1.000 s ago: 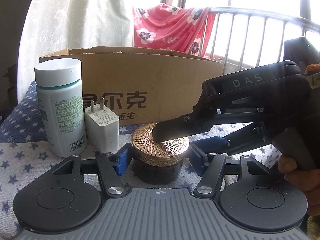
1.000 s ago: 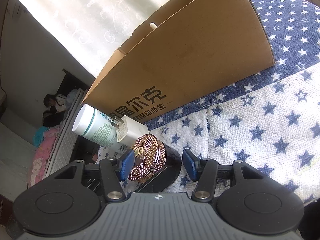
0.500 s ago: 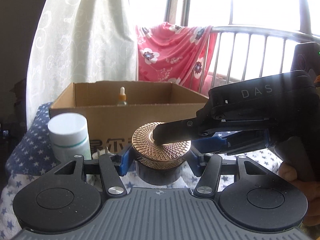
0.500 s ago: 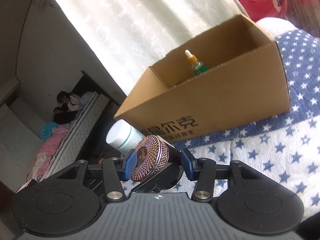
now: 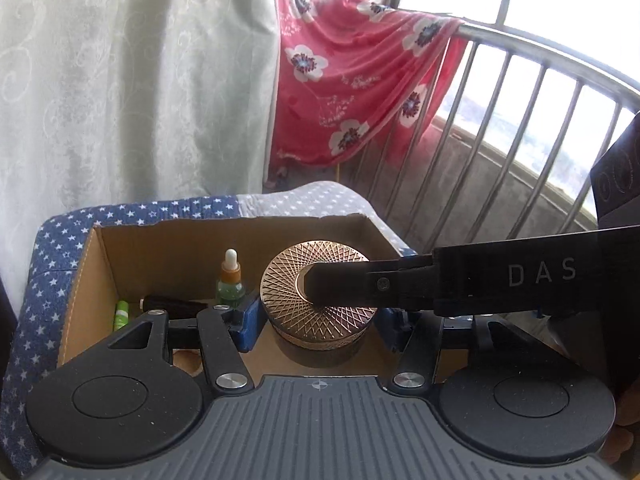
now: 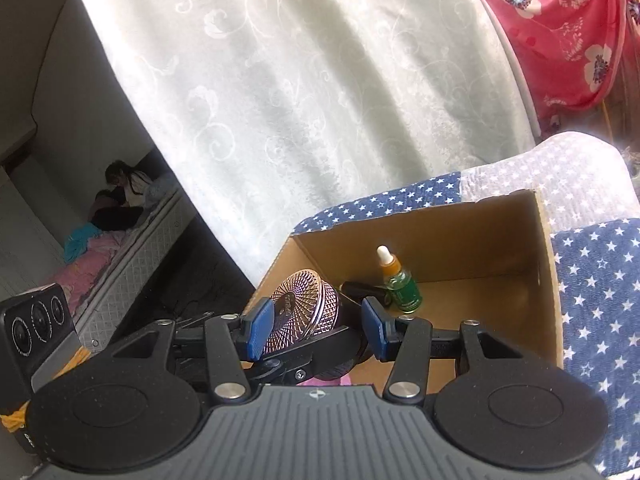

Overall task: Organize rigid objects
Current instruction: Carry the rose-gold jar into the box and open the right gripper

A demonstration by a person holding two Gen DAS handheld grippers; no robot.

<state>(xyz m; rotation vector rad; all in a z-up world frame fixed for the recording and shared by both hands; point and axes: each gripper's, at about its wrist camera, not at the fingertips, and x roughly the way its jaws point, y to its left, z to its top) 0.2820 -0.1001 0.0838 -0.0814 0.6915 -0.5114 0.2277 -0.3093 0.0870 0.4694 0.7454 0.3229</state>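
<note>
Since a second ago we have carried the round jar with the copper lattice lid (image 5: 318,294) up over the open cardboard box (image 5: 92,264); left gripper (image 5: 318,322) clamps its sides, right gripper (image 6: 314,330) its lid and base; the box floor lies directly below.

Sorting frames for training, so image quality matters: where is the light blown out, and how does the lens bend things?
Left wrist view: window behind the railing blown white, and the railing curves with fisheye. Right wrist view: curtain glares, cardboard box interior shaded, room at far left dim.
</note>
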